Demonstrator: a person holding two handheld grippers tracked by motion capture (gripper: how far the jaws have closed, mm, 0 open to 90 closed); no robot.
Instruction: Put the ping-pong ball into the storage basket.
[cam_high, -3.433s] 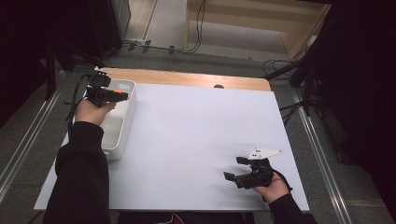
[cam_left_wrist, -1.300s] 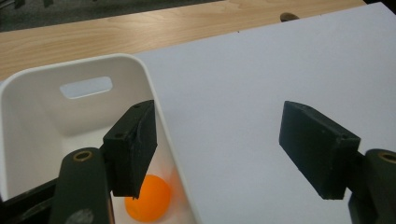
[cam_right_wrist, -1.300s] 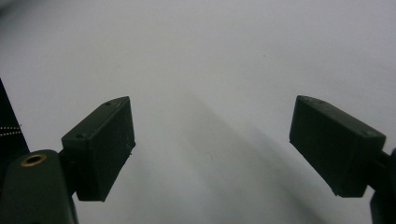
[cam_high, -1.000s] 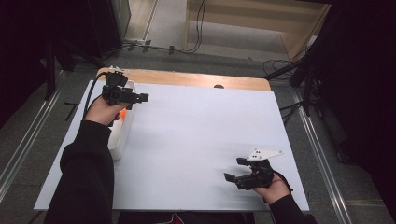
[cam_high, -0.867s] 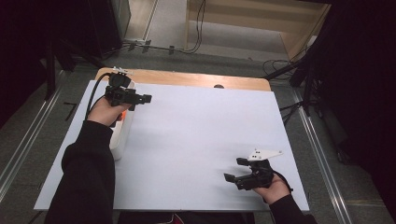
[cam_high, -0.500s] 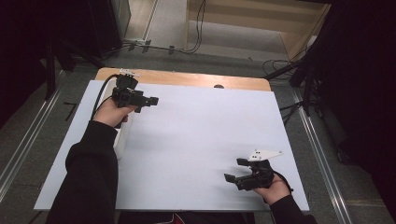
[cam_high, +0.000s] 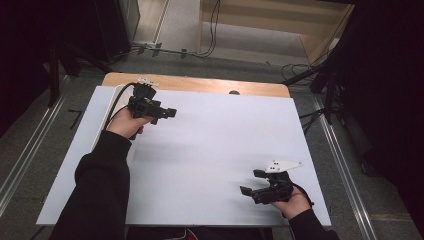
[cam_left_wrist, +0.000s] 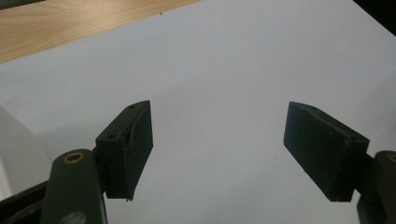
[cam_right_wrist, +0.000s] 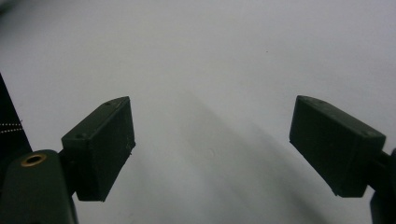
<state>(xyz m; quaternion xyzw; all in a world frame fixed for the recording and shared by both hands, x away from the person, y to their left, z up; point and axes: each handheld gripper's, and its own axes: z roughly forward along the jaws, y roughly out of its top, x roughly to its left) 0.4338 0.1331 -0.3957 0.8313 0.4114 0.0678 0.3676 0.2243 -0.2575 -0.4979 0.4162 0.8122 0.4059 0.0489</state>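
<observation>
My left gripper (cam_high: 167, 115) hovers over the far left part of the white table sheet (cam_high: 215, 145), its jaws pointing right. In the left gripper view its jaws (cam_left_wrist: 217, 154) stand apart with only bare sheet between them. My right gripper (cam_high: 248, 181) rests near the front right of the sheet, pointing left, with a grey three-cornered plate (cam_high: 283, 165) on top. Its jaws (cam_right_wrist: 212, 149) are wide apart too and hold nothing. Both grippers are open.
A strip of bare wooden tabletop (cam_high: 200, 85) runs along the far edge of the sheet. A pale corner of a white bin (cam_left_wrist: 14, 154) shows beside the left jaw; my left forearm (cam_high: 100, 185) covers the bin in the high view. Dark floor and cables surround the table.
My left hand has moved right, from above the white bin at the left edge out over the sheet. The right hand has kept still.
</observation>
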